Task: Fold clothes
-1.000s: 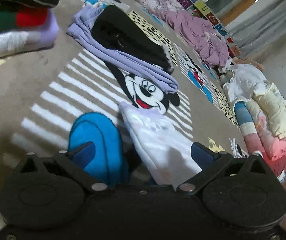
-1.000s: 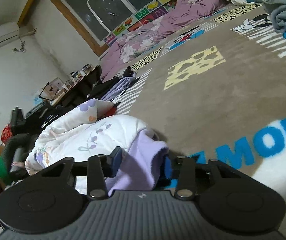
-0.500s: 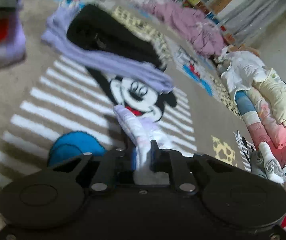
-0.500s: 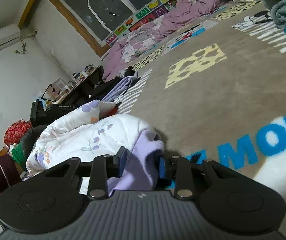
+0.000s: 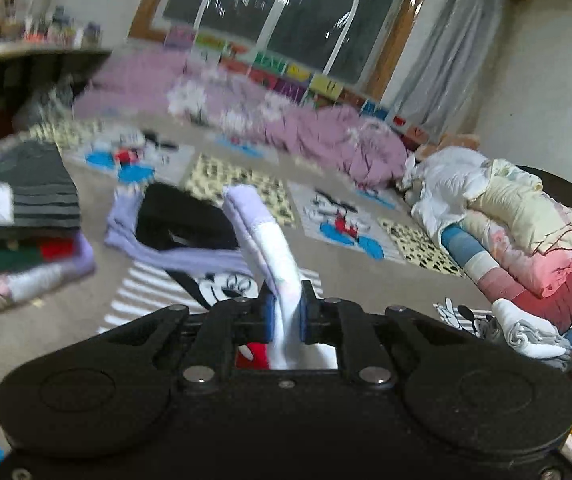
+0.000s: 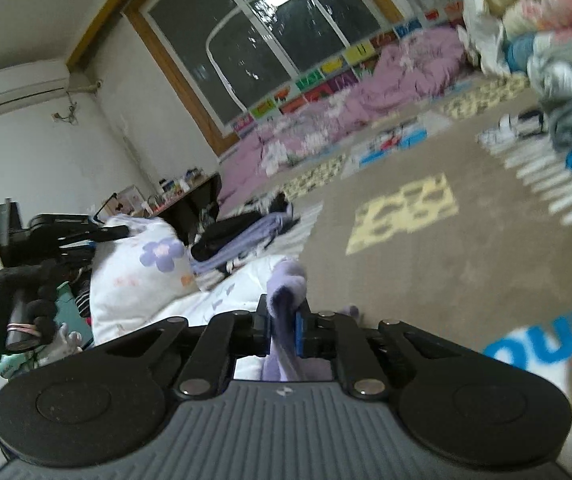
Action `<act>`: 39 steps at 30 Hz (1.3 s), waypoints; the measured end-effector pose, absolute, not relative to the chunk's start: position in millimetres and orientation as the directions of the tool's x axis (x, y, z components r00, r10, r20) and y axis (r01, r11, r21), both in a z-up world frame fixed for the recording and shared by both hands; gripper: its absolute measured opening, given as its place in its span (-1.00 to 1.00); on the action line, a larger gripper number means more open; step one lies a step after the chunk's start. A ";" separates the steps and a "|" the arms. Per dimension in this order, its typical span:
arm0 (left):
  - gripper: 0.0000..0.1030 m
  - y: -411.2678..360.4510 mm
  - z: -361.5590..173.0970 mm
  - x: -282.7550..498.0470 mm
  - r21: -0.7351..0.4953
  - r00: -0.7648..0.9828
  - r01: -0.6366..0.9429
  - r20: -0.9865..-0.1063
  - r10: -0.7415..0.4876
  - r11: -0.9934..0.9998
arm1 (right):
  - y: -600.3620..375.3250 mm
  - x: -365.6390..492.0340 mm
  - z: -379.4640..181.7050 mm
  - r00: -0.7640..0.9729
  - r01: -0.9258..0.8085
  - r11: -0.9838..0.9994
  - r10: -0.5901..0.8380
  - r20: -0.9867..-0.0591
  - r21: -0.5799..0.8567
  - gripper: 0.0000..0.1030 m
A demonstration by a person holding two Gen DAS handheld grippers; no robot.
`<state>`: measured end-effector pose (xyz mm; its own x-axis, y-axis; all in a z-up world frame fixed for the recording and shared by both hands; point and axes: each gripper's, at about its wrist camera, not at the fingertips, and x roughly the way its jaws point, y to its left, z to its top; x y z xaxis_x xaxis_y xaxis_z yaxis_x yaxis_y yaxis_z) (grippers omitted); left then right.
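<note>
A white floral garment with lilac trim (image 5: pixel 266 240) is pinched in my left gripper (image 5: pixel 284 317), whose jaws are shut on a fold that stands up above the carpet. In the right wrist view the same garment (image 6: pixel 146 264) hangs between the two grippers. My right gripper (image 6: pixel 283 330) is shut on its lilac edge (image 6: pixel 286 280). The left gripper and the gloved hand holding it (image 6: pixel 18 304) show at the left of the right wrist view.
A stack of folded clothes (image 5: pixel 18 216) sits at the left. A black and lilac garment (image 5: pixel 178 224) lies on the Mickey Mouse carpet (image 5: pixel 349 224). A pile of clothes (image 5: pixel 505 216) lies at the right, pink bedding (image 5: pixel 305 128) under the window.
Both grippers have closed on the garment and lifted it off the carpet. Both views have tilted up from the floor towards the window.
</note>
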<state>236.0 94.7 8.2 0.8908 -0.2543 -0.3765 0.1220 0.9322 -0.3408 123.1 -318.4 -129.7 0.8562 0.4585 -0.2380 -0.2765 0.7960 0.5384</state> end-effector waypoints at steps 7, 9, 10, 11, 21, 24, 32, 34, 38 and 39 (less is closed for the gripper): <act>-0.83 89.8 22.8 174.8 -0.314 0.944 0.107 -0.265 -0.195 0.943 | -338.3 82.0 -90.3 0.912 -0.274 0.864 0.373 -0.171 0.422 -0.80; -0.83 88.9 22.6 162.7 -0.332 0.956 0.104 -0.227 -0.186 0.937 | -344.6 74.0 -82.0 0.923 -0.263 0.874 0.351 -0.156 0.409 -0.80; -0.83 88.8 22.8 159.3 -0.341 0.961 0.102 -0.208 -0.180 0.935 | -347.5 70.8 -77.1 0.928 -0.257 0.879 0.340 -0.149 0.402 -0.80; -0.83 88.6 23.0 156.0 -0.349 0.967 0.100 -0.188 -0.174 0.932 | -349.8 68.8 -72.4 0.933 -0.253 0.885 0.331 -0.144 0.391 -0.81; -0.83 95.5 -10.7 183.3 -0.409 0.987 0.096 -0.080 -0.140 0.908 | -369.7 93.2 -15.7 0.967 -0.207 0.954 0.233 -0.105 0.218 -0.82; -0.83 99.3 -37.3 206.5 -0.425 0.984 0.074 -0.117 -0.136 0.902 | -372.0 123.3 -14.0 0.963 -0.203 0.962 0.230 -0.141 0.181 -0.83; -0.83 100.6 -75.8 258.4 -0.413 0.959 0.049 -0.235 -0.159 0.909 | -366.1 220.4 -37.5 0.932 -0.211 0.972 0.233 -0.279 0.106 -0.84; -0.83 97.2 -81.4 270.0 -0.403 0.953 0.044 -0.256 -0.159 0.914 | -360.0 237.2 -46.9 0.921 -0.214 0.972 0.235 -0.310 0.102 -0.85; -0.83 92.9 -100.9 297.9 -0.389 0.927 0.001 -0.344 -0.147 0.921 | -354.2 259.2 -59.4 0.915 -0.188 0.976 0.216 -0.341 0.114 -0.85; -0.83 91.5 -106.2 303.2 -0.381 0.917 -0.016 -0.375 -0.139 0.924 | -353.6 263.9 -63.3 0.912 -0.180 0.977 0.211 -0.351 0.117 -0.85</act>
